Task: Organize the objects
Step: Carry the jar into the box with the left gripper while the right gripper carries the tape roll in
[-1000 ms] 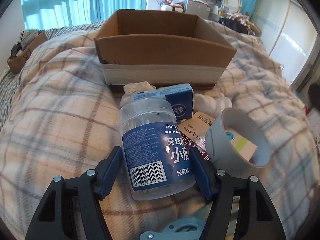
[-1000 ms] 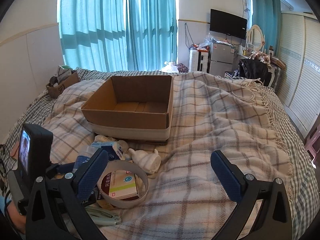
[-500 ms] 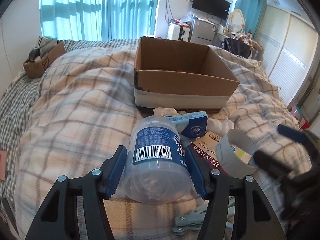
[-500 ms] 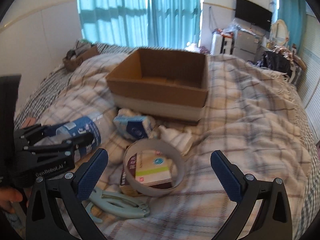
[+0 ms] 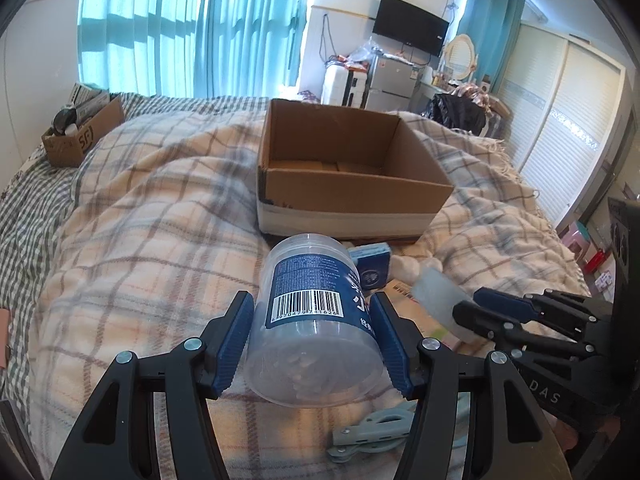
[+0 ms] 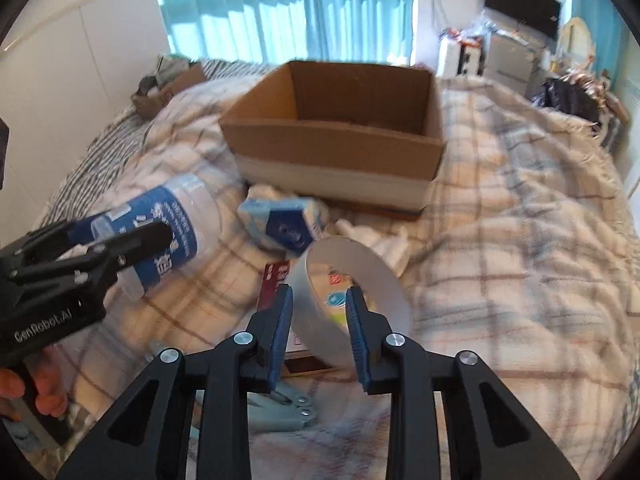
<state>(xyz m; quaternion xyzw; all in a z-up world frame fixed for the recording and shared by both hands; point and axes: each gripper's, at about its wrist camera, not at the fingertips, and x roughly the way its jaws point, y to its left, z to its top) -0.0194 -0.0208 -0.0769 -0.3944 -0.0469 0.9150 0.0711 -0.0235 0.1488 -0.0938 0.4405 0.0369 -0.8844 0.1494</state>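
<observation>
My left gripper [image 5: 312, 340] is shut on a clear dental-floss jar [image 5: 312, 312] with a blue label, held above the plaid blanket; the jar also shows in the right wrist view [image 6: 168, 228]. My right gripper [image 6: 320, 320] is closed around the near wall of a white tape ring [image 6: 356, 280], which lies over a small medicine box [image 6: 280, 276]. An open, empty cardboard box [image 5: 344, 172] stands ahead on the bed [image 6: 340, 128]. A blue tissue pack [image 6: 288, 228] lies between the box and the ring.
Grey-green pliers [image 5: 368, 436] lie on the blanket below the jar. White cloth items [image 6: 384, 240] sit by the box. A small carton of clutter [image 5: 80, 132] is at the far left of the bed. Wardrobes and a TV stand beyond.
My left gripper has lifted and tilted the jar. My right gripper moved forward and left and went from wide open to closed on the tape ring's wall.
</observation>
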